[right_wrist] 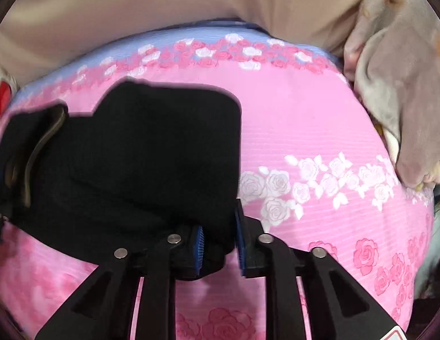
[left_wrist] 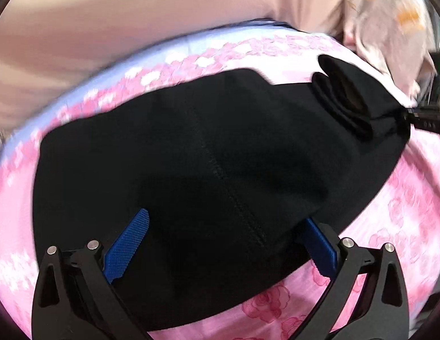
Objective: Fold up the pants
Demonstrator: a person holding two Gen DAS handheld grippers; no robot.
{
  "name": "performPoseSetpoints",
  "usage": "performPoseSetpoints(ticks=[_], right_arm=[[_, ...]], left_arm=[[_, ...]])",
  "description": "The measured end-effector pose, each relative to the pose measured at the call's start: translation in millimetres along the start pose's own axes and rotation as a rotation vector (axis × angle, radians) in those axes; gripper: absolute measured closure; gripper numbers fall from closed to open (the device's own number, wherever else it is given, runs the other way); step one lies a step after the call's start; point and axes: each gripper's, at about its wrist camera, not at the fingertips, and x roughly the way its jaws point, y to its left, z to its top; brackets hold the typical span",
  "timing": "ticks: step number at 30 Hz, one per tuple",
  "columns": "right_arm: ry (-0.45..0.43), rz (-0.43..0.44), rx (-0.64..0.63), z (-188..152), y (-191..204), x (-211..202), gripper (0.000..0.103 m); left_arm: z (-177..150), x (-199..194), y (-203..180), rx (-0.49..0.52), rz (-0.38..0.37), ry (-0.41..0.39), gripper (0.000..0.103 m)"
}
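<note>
- The right claw (right_wrist: pixel 218 250) is nearest in its own view: its blue pads (right_wrist: pixel 198 250) stand narrow and pinch a fold at the near edge of the black pants (right_wrist: pixel 135 153).
- The left claw (left_wrist: pixel 220 243) is spread wide, its blue pads (left_wrist: pixel 129 243) on either side of a hump of the pants (left_wrist: pixel 208 155); they do not press it.
- The pants lie bunched on the bed's pink rose-print sheet (right_wrist: pixel 319 119), towards its left side in the right view.
- A grey cloth (right_wrist: pixel 404 90) is heaped at the bed's far right corner.
</note>
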Motion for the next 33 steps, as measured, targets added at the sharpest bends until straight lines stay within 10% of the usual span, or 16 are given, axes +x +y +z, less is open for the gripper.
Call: performPoseSetpoints(ticks=[3,9,13,17,24,27,29,33], right_arm=[[-0.082,-0.009,0.025,-7.5,-1.1,-32.2,0.053],[-0.119,0.045,0.032,-11.7,15.2,-56.8,0.050],[-0.114,0.089,0.008,-13.1,35.9,-55.8,0.050],[-0.095,0.121,-0.037,-6.6,63.3,-45.7,0.044],[-0.068,0.077,-0.275,3.1,129.6,-7.9,0.020],[-0.027,0.108,-0.220,9.1,127.5,15.1,0.028],[-0.003,0.172,-0.126,22.9,116.3,4.3,0.090],[-0.041,0.242,-0.104,40.6,131.5,-30.5,0.090]], left_arm=[[-2.5,-9.1,-6.3,0.006,-0.107,0.001,0.005],[3.0,10.1,-23.2,0.064,-0.005,0.015,0.011],[13.1,0.7,-0.3,-0.007,-0.017,0.000,0.079],[13.3,-2.5,37.6,-0.145,-0.175,0.013,0.084],[13.2,-31.2,55.6,-0.222,-0.222,-0.051,0.085],[17.0,-54.5,70.8,-0.246,-0.227,-0.100,0.085],[19.9,-73.5,89.1,-0.288,-0.225,-0.136,0.085],[21.7,-122.7,124.4,-0.322,-0.170,-0.231,0.085]])
